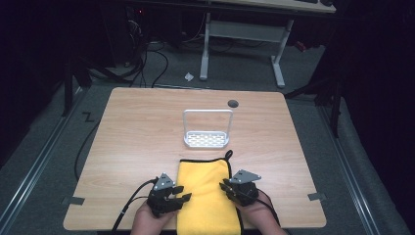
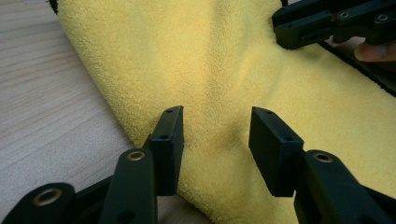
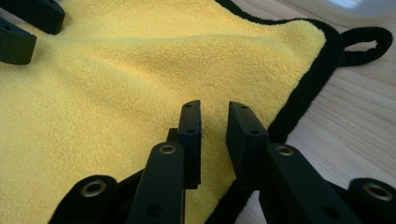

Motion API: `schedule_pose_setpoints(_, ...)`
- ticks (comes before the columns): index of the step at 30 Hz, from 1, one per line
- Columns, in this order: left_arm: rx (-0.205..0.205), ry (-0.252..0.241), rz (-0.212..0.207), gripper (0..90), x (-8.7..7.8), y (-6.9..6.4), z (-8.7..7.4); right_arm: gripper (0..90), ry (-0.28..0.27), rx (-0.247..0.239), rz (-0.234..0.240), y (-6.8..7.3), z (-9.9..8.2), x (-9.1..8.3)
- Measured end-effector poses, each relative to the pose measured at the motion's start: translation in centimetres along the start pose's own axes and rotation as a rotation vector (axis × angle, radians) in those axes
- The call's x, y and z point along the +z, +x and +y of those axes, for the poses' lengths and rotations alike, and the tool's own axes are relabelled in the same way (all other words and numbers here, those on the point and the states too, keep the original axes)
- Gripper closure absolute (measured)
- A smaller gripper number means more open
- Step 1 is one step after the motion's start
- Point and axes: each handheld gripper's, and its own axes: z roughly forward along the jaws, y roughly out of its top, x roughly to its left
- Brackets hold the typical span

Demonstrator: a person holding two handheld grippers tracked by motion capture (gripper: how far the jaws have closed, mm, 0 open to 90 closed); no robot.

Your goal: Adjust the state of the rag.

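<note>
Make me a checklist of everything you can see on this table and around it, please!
Surface: wooden table, round grommet hole near the far edge.
Job's things: yellow towel with black trim, lying flat at the near edge; white rack standing behind it.
Clutter: nothing seen.
Grippers: left tongs open over the towel's left edge; right tongs narrowly open at its right edge.
Cables: black cable trails from the left tongs.
Surroundings: grey floor, white desk frame, tangled wires behind.
</note>
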Motion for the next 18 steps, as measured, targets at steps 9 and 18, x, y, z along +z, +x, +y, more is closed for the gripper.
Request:
schedule_pose_setpoints(9, -0.084, -0.102, 0.070, 47.4, -0.5, 2.4, 1.9, 76.3, -0.003, -0.003, 0.016, -0.2, 0.0, 0.0)
schedule_pose_setpoints(18, -0.098, -0.019, 0.245, 50.6, 3.7, 4.6, 5.1, 76.3, -0.006, -0.001, 0.033, -0.5, -0.1, 0.0)
